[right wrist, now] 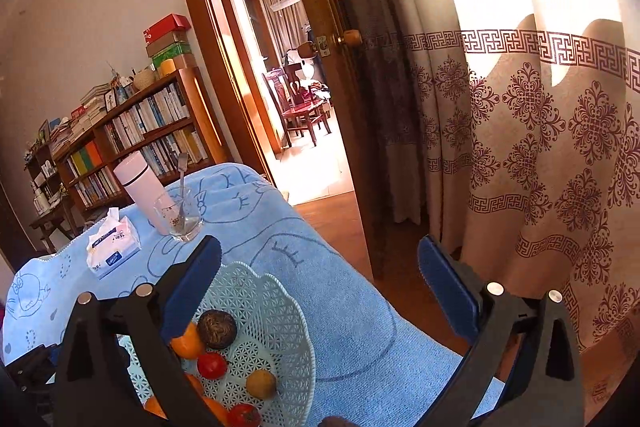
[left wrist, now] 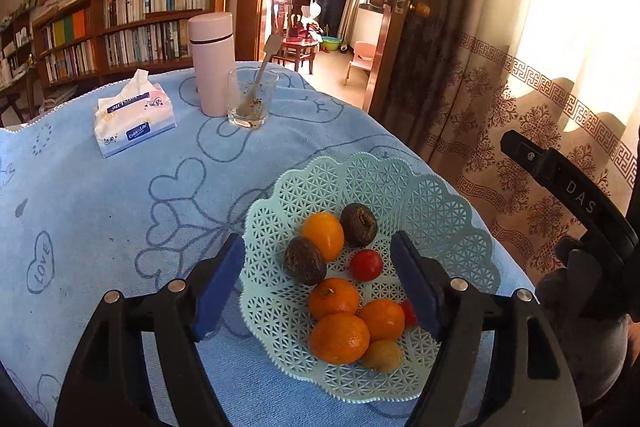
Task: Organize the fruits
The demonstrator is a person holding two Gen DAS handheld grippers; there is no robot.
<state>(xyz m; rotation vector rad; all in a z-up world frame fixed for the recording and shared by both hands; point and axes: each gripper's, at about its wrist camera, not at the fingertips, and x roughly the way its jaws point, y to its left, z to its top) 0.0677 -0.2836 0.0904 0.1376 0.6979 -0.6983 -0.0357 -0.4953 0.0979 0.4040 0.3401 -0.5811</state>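
A pale green lattice basket (left wrist: 436, 203) sits on the blue cloth near the table's right edge. It holds several fruits: oranges (left wrist: 338, 338), two dark brown fruits (left wrist: 305, 261), a red tomato (left wrist: 366, 265) and a small tan fruit (left wrist: 382, 355). My left gripper (left wrist: 318, 279) is open and empty, hovering over the basket with its fingers either side of the fruits. My right gripper (right wrist: 320, 291) is open and empty, above the basket's (right wrist: 280, 311) right side. A dark fruit (right wrist: 217, 329), a tomato (right wrist: 211, 365) and a tan fruit (right wrist: 261, 383) show there.
A pink flask (left wrist: 212, 63), a glass with a spoon (left wrist: 252, 99) and a tissue pack (left wrist: 134, 119) stand at the table's far side. The table edge drops off to the right toward a patterned curtain (left wrist: 520, 107) and an open door. Bookshelves line the back wall.
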